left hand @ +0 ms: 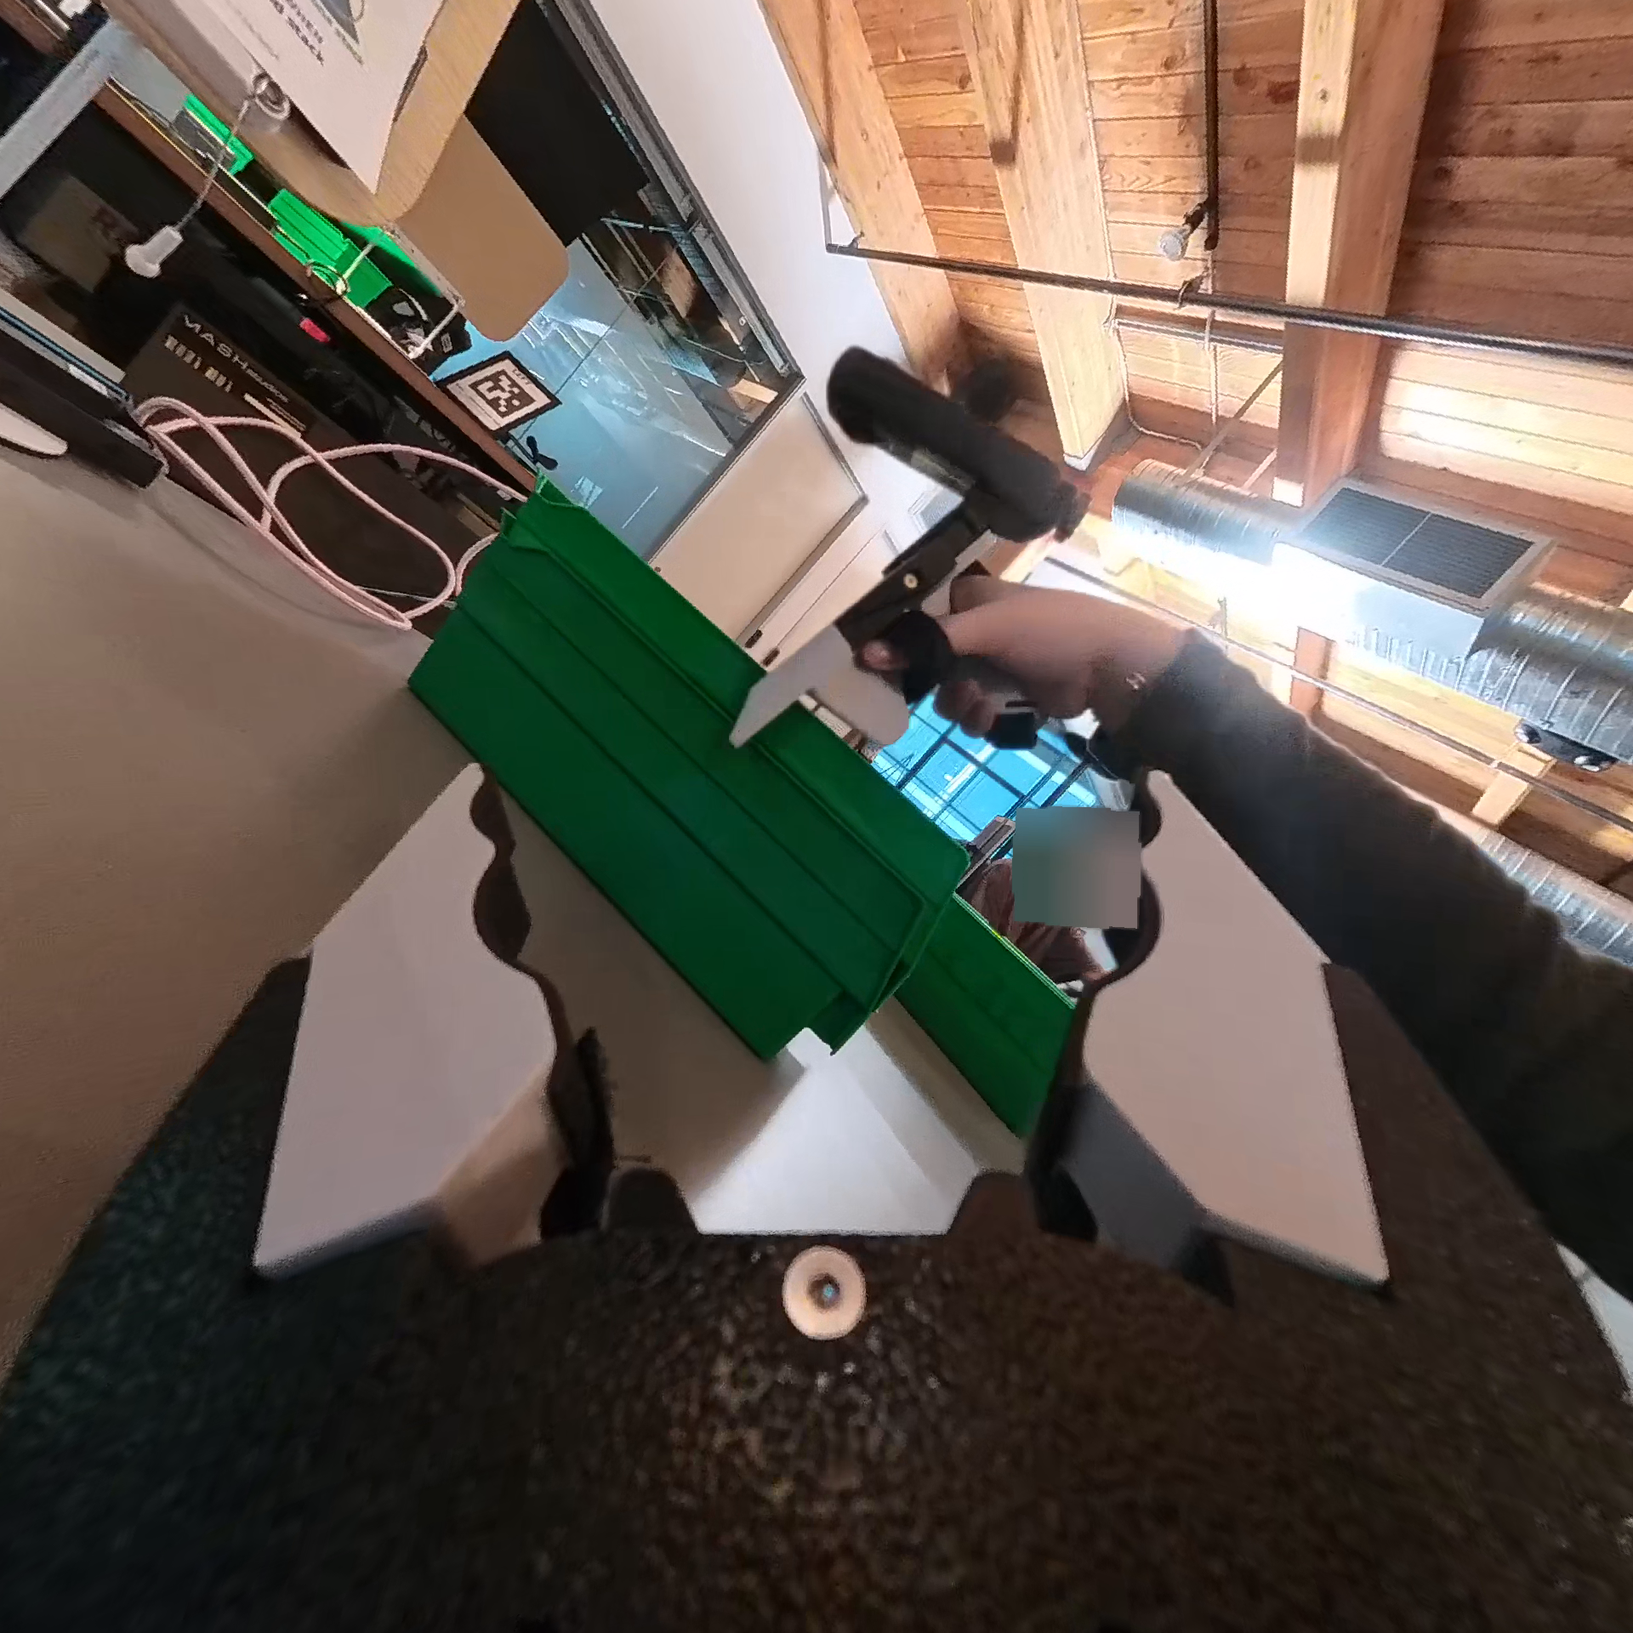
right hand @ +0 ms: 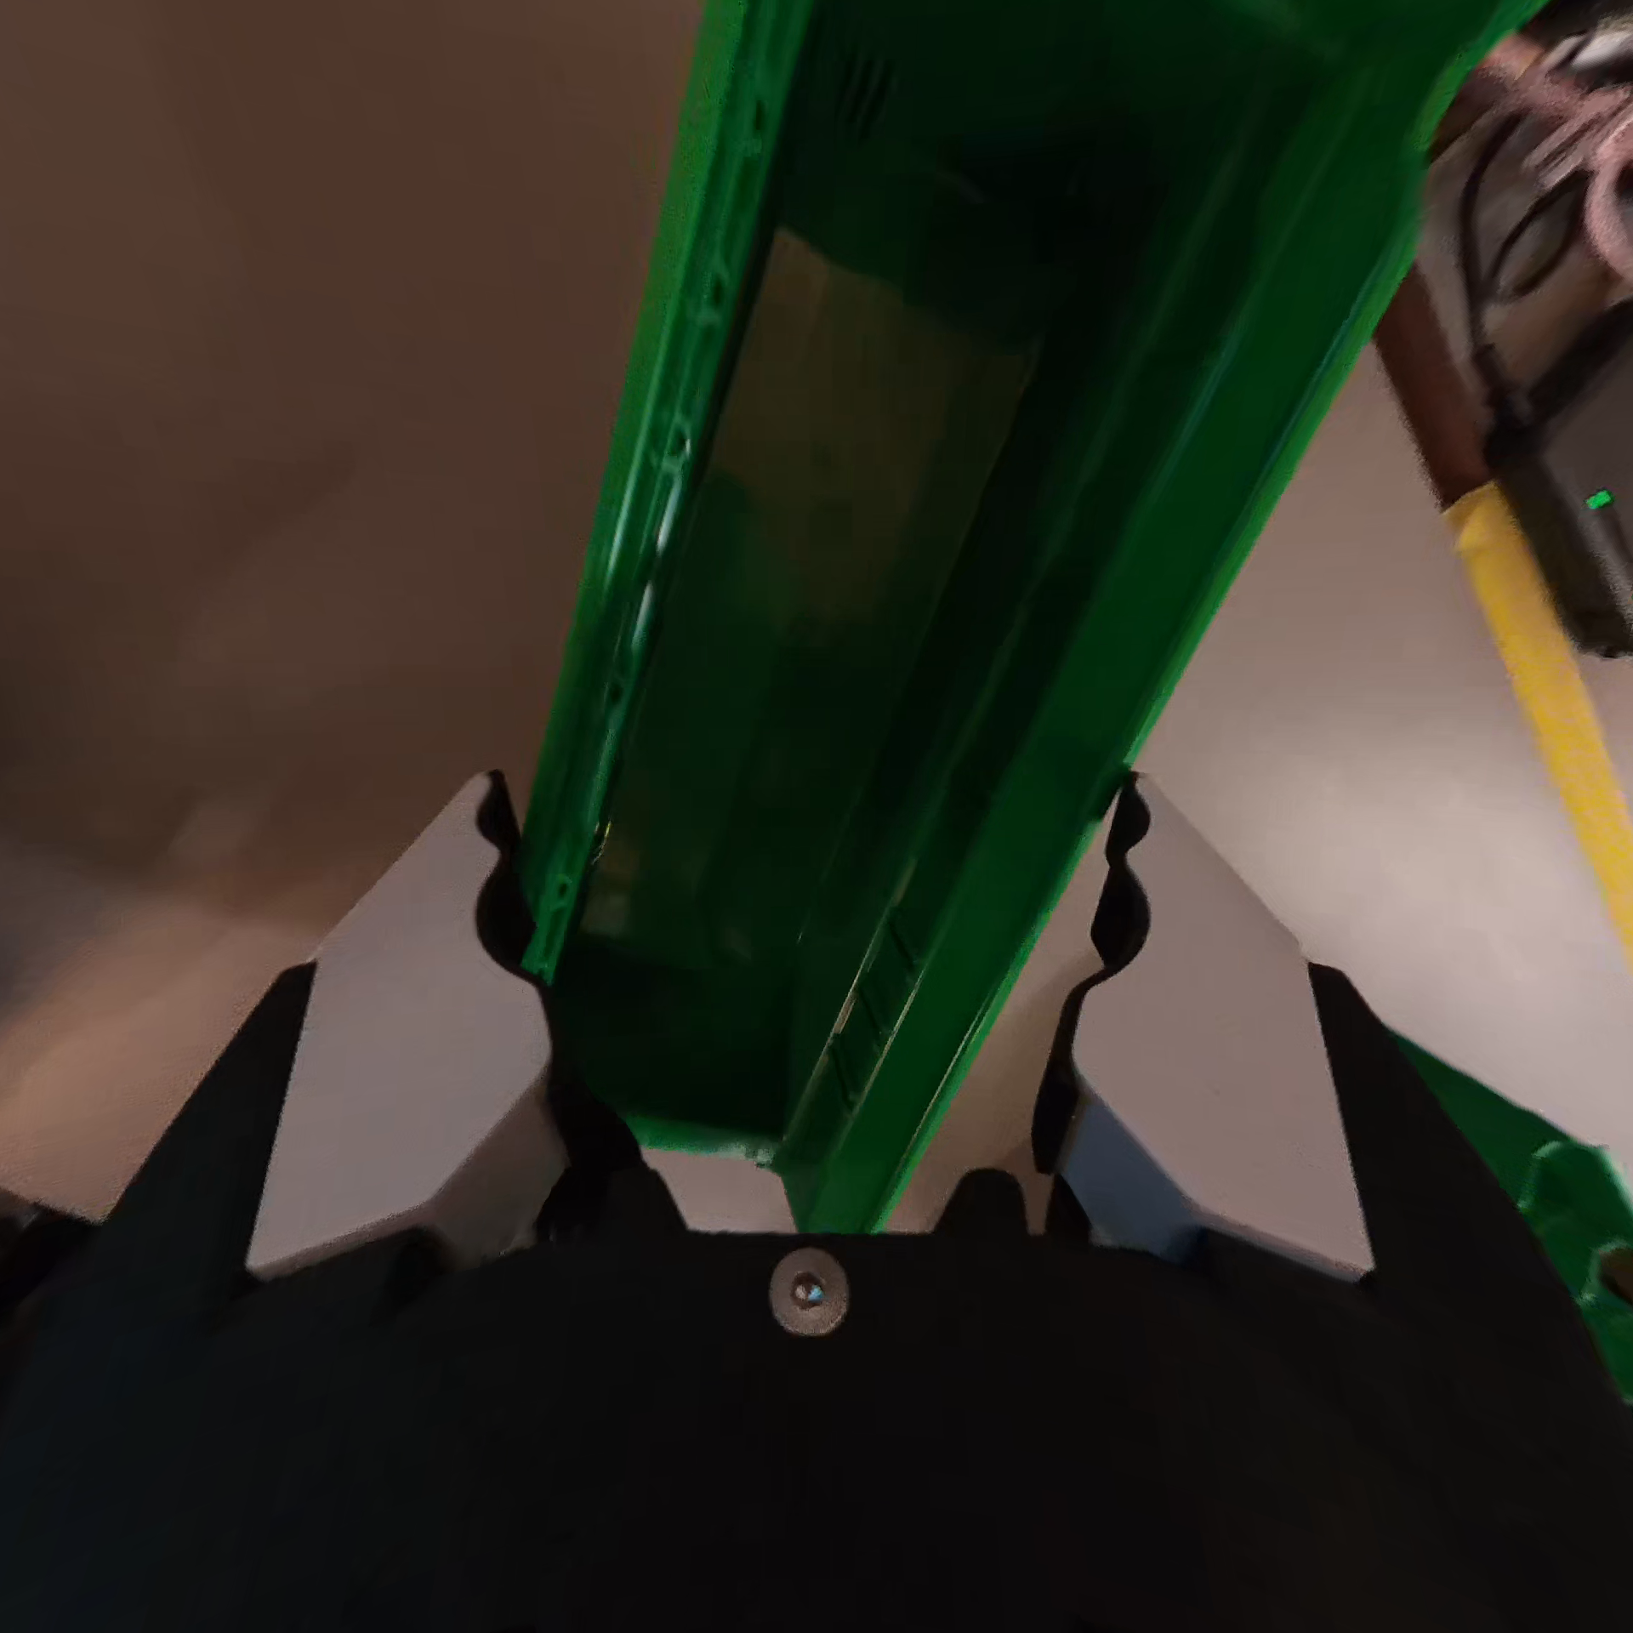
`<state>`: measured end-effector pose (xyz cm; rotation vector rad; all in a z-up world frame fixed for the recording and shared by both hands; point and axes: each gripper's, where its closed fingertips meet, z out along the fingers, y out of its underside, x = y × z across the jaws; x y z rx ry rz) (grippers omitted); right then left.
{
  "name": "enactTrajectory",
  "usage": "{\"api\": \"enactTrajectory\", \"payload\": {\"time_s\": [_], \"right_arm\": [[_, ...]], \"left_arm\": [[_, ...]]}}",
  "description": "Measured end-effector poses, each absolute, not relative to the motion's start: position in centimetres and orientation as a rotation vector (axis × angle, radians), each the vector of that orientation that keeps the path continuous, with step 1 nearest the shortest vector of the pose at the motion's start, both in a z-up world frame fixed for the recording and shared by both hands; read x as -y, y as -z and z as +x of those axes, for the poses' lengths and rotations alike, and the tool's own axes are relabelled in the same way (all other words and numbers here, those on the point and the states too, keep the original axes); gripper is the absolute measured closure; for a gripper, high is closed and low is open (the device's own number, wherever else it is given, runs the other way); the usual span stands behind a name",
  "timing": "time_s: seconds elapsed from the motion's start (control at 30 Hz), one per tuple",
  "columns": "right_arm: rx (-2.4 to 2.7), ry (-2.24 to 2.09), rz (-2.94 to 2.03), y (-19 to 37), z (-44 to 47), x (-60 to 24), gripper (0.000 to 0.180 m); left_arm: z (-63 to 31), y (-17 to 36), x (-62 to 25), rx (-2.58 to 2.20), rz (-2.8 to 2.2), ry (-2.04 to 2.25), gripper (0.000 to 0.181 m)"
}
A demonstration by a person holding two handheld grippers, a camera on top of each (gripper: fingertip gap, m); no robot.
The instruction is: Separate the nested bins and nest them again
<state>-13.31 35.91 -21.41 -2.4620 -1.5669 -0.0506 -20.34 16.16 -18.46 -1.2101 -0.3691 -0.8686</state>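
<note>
A stack of nested green bins lies on the pale table, straight ahead of my left gripper, which is open and empty with its fingers short of the stack. More green plastic shows by its right finger. A hand holds my right gripper over the stack; it shows in the left wrist view with one finger at the top rim. In the right wrist view I look down into the green bin. My right gripper is wide open, with a finger beside each side wall.
A pink cable loops on the table behind the bins. Black equipment, a cardboard box and more green bins stand at the back. A yellow strip and a black device lie to the right.
</note>
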Motion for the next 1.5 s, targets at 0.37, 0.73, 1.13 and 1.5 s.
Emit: {"api": "enactTrajectory", "payload": {"time_s": [0.37, 0.73, 1.13, 1.5], "right_arm": [[1.516, 0.068, -2.479, 20.4, -15.4, -36.9, 0.071], [1.584, 0.007, -2.452, 18.7, -16.9, -34.3, 0.068], [1.659, 0.028, -2.524, 20.2, -15.9, -32.5, 0.060], [1.631, -0.051, -2.521, 18.0, -16.0, -32.5, 0.082]], "left_arm": [[-20.5, 18.4, -16.1, 0.377, -1.197, 0.880, 0.047], [-20.6, 18.4, -16.1, 0.386, -1.192, 0.892, 0.047], [-20.6, 18.4, -16.1, 0.384, -1.199, 0.879, 0.047], [-20.6, 18.5, -16.1, 0.383, -1.199, 0.883, 0.047]]}}
